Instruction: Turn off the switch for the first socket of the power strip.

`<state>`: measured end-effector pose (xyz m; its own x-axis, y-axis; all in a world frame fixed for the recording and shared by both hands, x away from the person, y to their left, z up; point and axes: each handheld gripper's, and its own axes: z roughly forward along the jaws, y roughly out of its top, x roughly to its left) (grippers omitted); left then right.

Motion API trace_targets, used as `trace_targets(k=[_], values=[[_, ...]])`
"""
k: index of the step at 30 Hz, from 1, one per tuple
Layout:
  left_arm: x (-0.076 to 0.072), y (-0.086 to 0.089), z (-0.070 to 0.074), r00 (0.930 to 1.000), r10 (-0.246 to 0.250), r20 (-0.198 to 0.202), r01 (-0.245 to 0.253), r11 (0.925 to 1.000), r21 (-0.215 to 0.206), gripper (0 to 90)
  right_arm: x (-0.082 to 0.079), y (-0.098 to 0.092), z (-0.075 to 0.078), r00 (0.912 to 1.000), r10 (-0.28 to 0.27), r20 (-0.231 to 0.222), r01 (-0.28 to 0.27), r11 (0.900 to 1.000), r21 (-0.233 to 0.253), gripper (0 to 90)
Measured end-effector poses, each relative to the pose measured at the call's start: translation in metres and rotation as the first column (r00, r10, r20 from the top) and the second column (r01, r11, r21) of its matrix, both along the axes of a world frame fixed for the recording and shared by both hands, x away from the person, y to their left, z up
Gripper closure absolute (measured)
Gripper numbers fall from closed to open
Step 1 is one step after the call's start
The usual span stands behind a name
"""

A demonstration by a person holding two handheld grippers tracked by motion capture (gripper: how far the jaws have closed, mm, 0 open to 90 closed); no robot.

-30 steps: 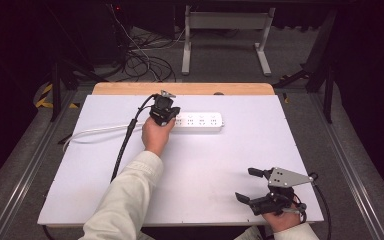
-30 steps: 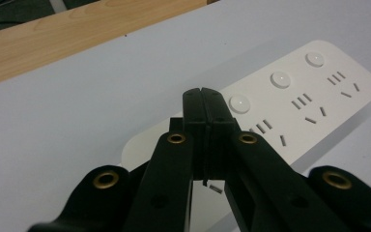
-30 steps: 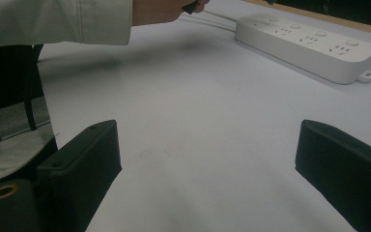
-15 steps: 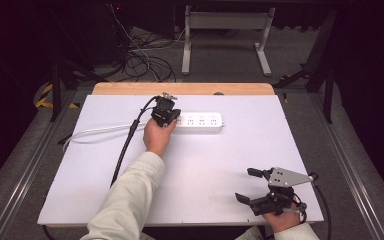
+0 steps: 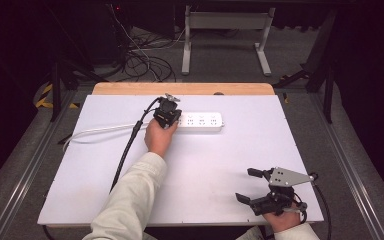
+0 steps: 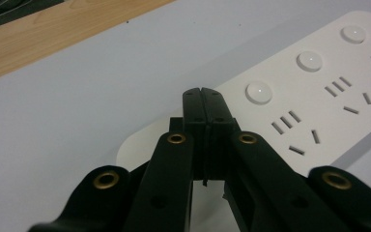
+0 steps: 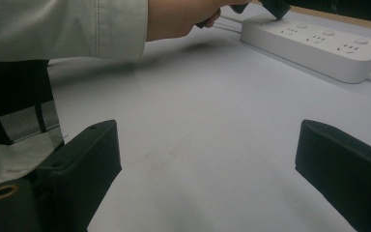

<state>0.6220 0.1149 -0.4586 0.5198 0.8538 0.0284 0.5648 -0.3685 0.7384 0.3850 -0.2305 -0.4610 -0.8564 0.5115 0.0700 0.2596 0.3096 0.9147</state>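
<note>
White power strip (image 5: 198,121) lies flat near the far edge of the white table top (image 5: 220,170), long side running left-right, its white cord (image 5: 100,131) trailing off to the left. The strip has 3 socket groups w/ a round button (image 6: 259,92) beside each.

Left gripper (image 5: 168,119) is at the strip's left end, held by the left hand (image 5: 157,138), light sleeve (image 5: 130,200) reaching in from the bottom. In the left gripper view its jaws are pressed together, tips (image 6: 204,99) over the strip's end just beside the nearest button; prob. touching the casing, but contact can't be confirmed. Nothing seen between the jaws. Black cable (image 5: 127,152) runs from it back toward the near-left edge.

Right gripper (image 5: 252,186) sits near the table's near-right corner, well apart from the strip, grey three-cornered plate (image 5: 287,177) on top. Jaws spread wide, empty; in the right gripper view bare table surface shows between them, w/ the strip (image 7: 319,46) farther off and the left forearm crossing above.
</note>
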Motion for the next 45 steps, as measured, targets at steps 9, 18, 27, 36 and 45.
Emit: trace_targets(k=[9,18,27,36,45], values=[[0.001,0.002,0.000,0.9996,0.015,-0.023,-0.016,0.9995,-0.026,90.0,0.000,0.001,0.000,0.9999,-0.001,-0.013,0.001,1.000,-0.009,9.1],[0.001,0.001,0.000,0.9998,0.013,-0.017,-0.013,0.9998,-0.014,90.0,0.001,0.001,0.000,0.9997,0.000,-0.023,-0.001,1.000,-0.015,9.6],[0.001,0.001,-0.001,0.9999,0.010,-0.008,-0.010,0.9999,-0.006,90.0,0.001,0.000,-0.001,0.9996,-0.001,-0.029,0.001,1.000,-0.014,9.8],[0.000,-0.001,-0.002,0.9999,0.013,0.002,-0.013,0.9999,0.001,90.0,0.002,0.000,-0.001,0.9996,0.000,-0.030,-0.001,1.000,-0.019,9.8],[-0.002,-0.007,-0.002,0.9993,0.027,0.027,-0.029,0.9985,0.047,90.0,0.002,0.000,-0.002,0.9995,-0.001,-0.032,0.000,1.000,-0.016,9.8]])
